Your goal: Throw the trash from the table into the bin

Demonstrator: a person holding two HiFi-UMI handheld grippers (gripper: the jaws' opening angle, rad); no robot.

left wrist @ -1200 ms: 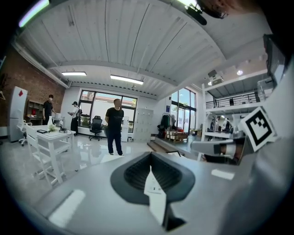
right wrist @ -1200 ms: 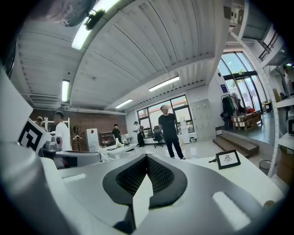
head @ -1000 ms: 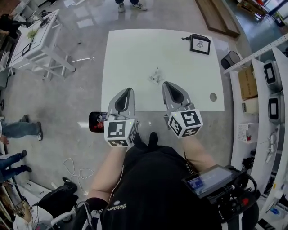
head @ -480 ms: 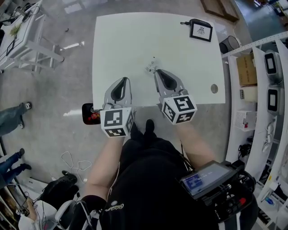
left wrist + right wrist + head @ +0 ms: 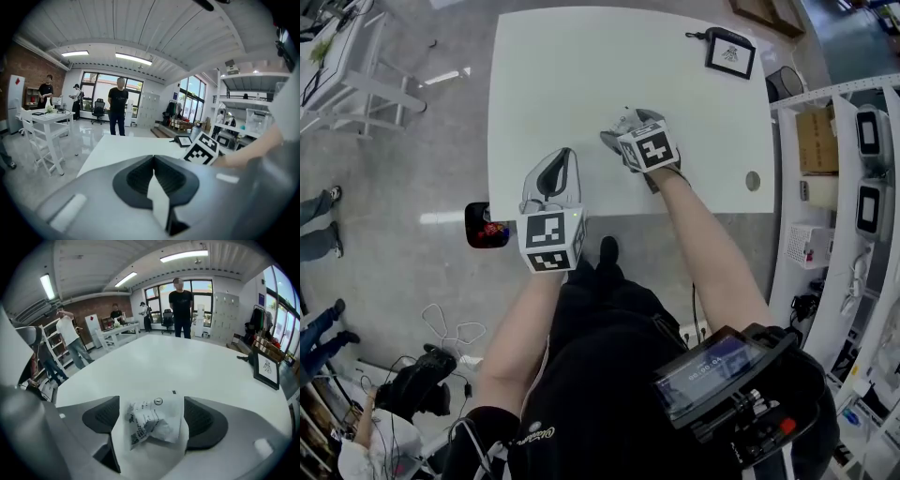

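- Where the white worktop (image 5: 562, 84) ends at near left, a dark bin (image 5: 476, 225) on the floor holds something red.
- Empty, the left gripper (image 5: 153, 159) is clenched.
- Jaws just opening, the right gripper (image 5: 626, 125) stands released around the crumpled wrapper (image 5: 152, 423) on the worktop; its print is unreadable.

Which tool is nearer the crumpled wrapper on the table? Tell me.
Right. The right tool is at the wrapper: its jaws have just been opening and straddle it without pressing. The left tool, shut, hangs off to the wrapper's left, over the table's near edge.
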